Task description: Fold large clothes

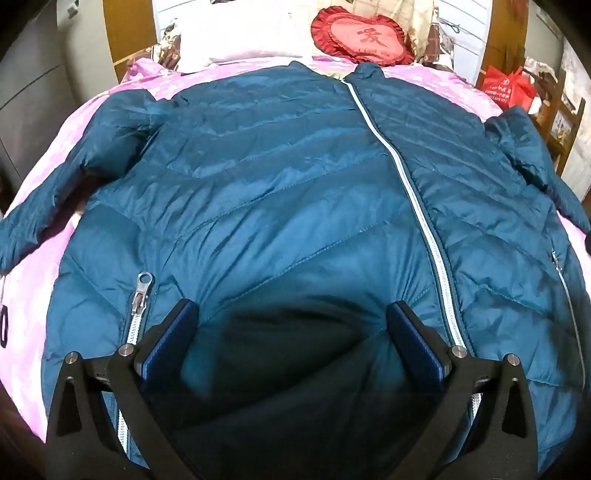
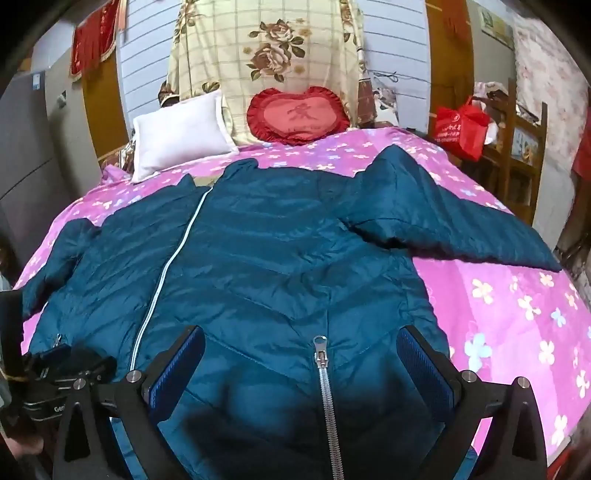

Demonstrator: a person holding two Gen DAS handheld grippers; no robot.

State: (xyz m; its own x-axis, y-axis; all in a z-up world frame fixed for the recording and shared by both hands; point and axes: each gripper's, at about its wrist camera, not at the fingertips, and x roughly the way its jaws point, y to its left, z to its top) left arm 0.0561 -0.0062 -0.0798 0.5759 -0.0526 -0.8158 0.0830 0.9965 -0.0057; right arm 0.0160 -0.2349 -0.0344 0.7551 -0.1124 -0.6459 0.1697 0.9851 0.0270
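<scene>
Teal quilted jacket (image 1: 280,192) (image 2: 258,258) lies face up, spread flat across the bed, zipped shut, collar toward the head of the bed, hem at the foot edge. Pale front zipper (image 1: 406,177) (image 2: 166,269) runs collar to hem. One sleeve (image 2: 454,225) stretches out toward the bed's right edge; the other sleeve (image 1: 62,177) angles toward the left edge.

Left gripper (image 1: 291,317): jaws wide, hovering over the hem between a pocket zipper (image 1: 142,291) and the front zipper, holding nothing. Right gripper (image 2: 301,345): jaws wide, straddling the other pocket zipper (image 2: 320,354) near the hem, holding nothing.

Under the jacket, a pink flowered bedspread (image 1: 40,325) (image 2: 517,314). At the head edge: a white pillow (image 1: 240,33) (image 2: 177,133) and a red heart-shaped cushion (image 1: 364,37) (image 2: 299,114), with a floral quilt (image 2: 266,48) behind. Red bag (image 1: 508,83) (image 2: 461,125) beyond the far right corner.
</scene>
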